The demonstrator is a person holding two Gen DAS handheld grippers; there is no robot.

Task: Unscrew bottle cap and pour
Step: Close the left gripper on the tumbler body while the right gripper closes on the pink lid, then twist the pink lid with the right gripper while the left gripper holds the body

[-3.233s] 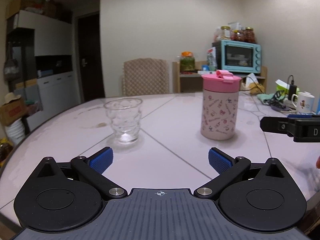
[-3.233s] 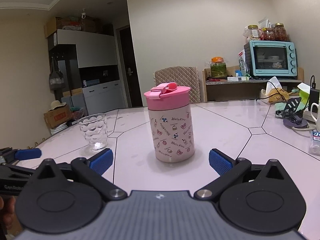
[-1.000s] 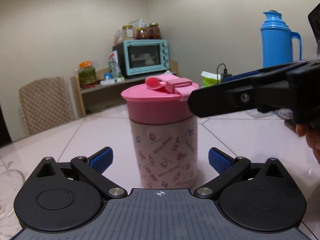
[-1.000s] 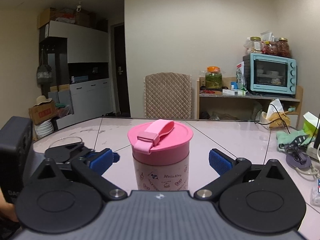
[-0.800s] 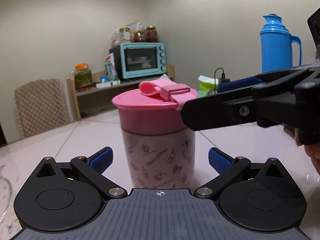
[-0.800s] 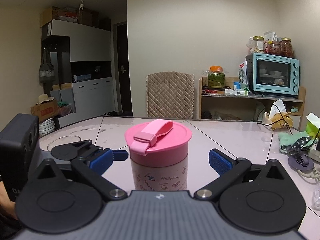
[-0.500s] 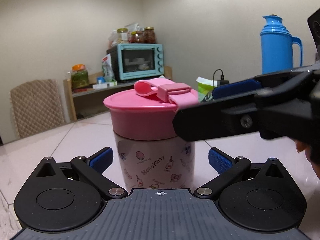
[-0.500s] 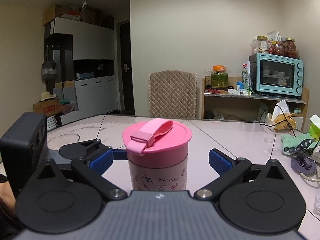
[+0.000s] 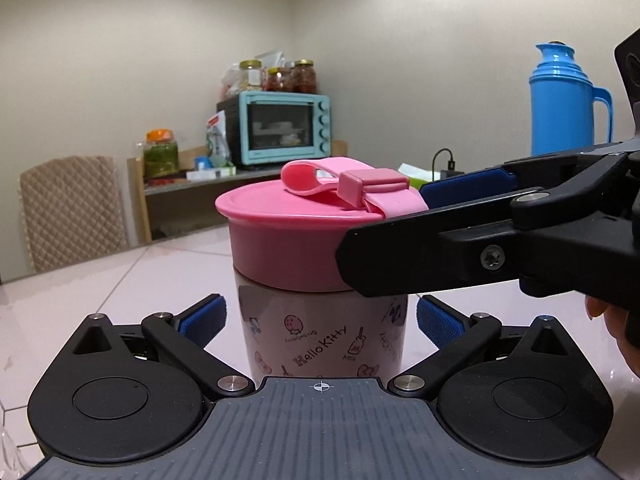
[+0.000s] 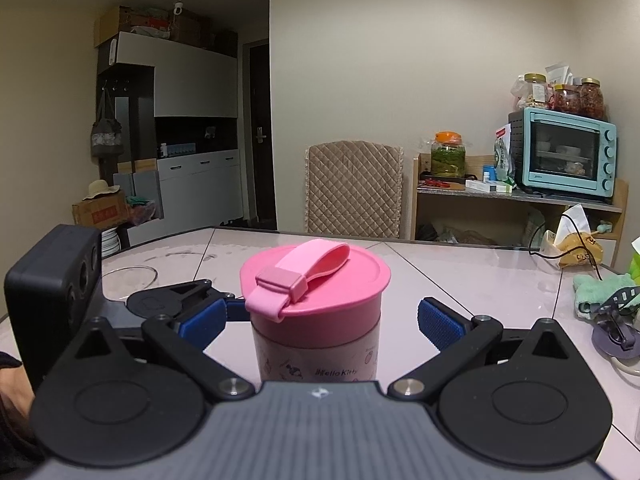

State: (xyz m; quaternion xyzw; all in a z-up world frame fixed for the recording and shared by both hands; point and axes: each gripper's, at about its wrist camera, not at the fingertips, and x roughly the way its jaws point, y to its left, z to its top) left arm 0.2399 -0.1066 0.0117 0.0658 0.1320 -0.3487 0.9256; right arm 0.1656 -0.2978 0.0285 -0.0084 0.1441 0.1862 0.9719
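Bottle (image 9: 324, 320) stands upright on the bench (image 9: 120, 280) in your left wrist view, its printed body between the blue pads of your left hand-held gripper (image 9: 320, 318). The jaws are closing from wide, but both pads are still apart from the body, so nothing is held. Your right hand-held gripper (image 9: 404, 240) comes in from the right at the level of the pink cap (image 9: 280, 248), one finger in front of the cap and one blue pad behind it.

From the right wrist view, the cap (image 10: 316, 292) sits between the wide-open pads of the right hand-held gripper (image 10: 320, 320), with a gap on each side; it grips nothing. The left hand-held gripper (image 10: 224, 312) shows lower, at the body.

I think the risk is this: if you twist the cap before the left pads press firmly, the whole bottle turns or tips. The soft strap (image 10: 296, 276) may also catch under a pad and make it slip.
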